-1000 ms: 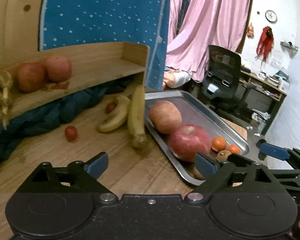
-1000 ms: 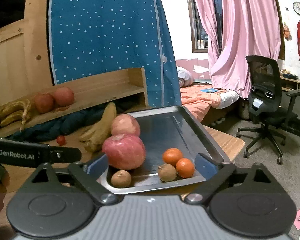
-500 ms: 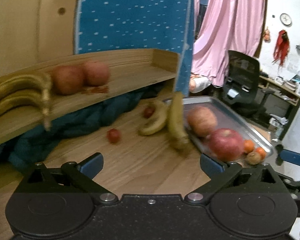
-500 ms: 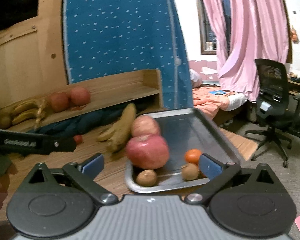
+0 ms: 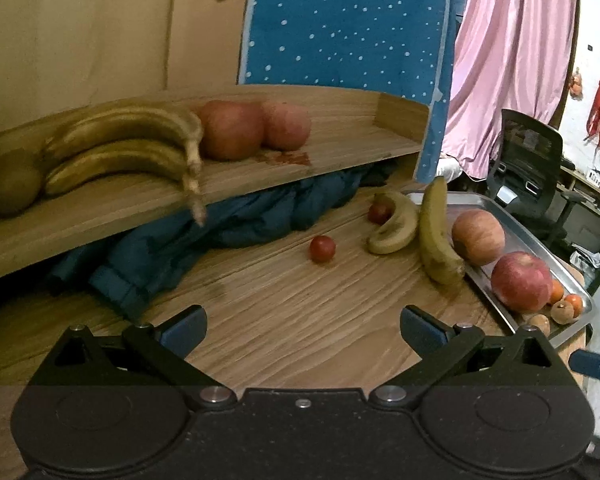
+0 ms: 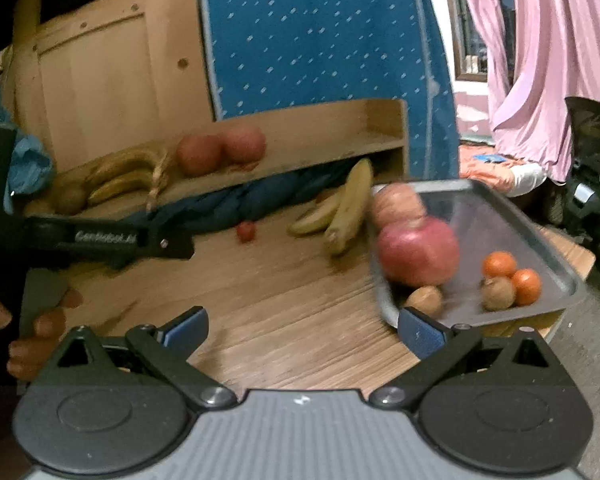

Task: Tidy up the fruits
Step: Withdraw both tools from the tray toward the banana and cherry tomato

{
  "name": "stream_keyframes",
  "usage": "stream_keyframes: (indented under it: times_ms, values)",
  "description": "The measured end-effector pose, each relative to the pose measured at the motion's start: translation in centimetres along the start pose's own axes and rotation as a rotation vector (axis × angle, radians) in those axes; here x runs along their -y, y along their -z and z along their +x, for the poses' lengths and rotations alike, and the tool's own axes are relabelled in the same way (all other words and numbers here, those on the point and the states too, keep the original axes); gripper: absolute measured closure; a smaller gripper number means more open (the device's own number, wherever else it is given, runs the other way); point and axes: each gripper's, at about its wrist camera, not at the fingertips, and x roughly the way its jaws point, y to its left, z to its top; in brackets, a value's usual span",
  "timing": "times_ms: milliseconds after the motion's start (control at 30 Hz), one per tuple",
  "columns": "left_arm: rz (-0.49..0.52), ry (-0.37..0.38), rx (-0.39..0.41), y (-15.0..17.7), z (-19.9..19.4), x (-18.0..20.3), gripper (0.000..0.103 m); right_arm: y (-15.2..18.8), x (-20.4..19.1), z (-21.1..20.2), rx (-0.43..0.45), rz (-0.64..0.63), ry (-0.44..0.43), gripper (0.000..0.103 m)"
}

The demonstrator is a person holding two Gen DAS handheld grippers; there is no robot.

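Observation:
A metal tray (image 5: 540,236) at the table's right holds two apples (image 5: 521,281), two small oranges (image 6: 499,264) and small brown fruits (image 6: 424,299). Two bananas (image 5: 434,236) and two small red fruits (image 5: 322,249) lie on the wooden table. A wooden shelf (image 5: 340,168) holds a banana bunch (image 5: 120,152), two apples (image 5: 230,130) and a brown fruit (image 5: 10,186). My left gripper (image 5: 302,326) is open and empty above the table. My right gripper (image 6: 302,326) is open and empty near the tray's front left corner.
A dark blue cloth (image 5: 204,236) is bunched under the shelf. A blue dotted board (image 5: 348,24) stands behind it. A black office chair (image 5: 528,168) and pink curtains (image 5: 512,60) are off to the right. The left gripper's body (image 6: 100,238) crosses the right wrist view.
Both grippers have swung left and pulled back from the tray. The shelf with its bananas now fills the left wrist view. Both stay open.

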Motion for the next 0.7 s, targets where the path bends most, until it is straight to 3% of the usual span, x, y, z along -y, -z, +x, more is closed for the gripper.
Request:
stream_keyframes:
  times_ms: [367, 700]
  values:
    - [-0.014, -0.018, -0.007, -0.1, -0.1, -1.1, 0.001, 0.1, -2.5, 0.8, -0.041, -0.02, -0.02, 0.0]
    - [-0.005, -0.031, -0.011, -0.9, 0.5, -0.4, 0.001, -0.2, -2.3, 1.5, -0.048, -0.025, -0.025, 0.0]
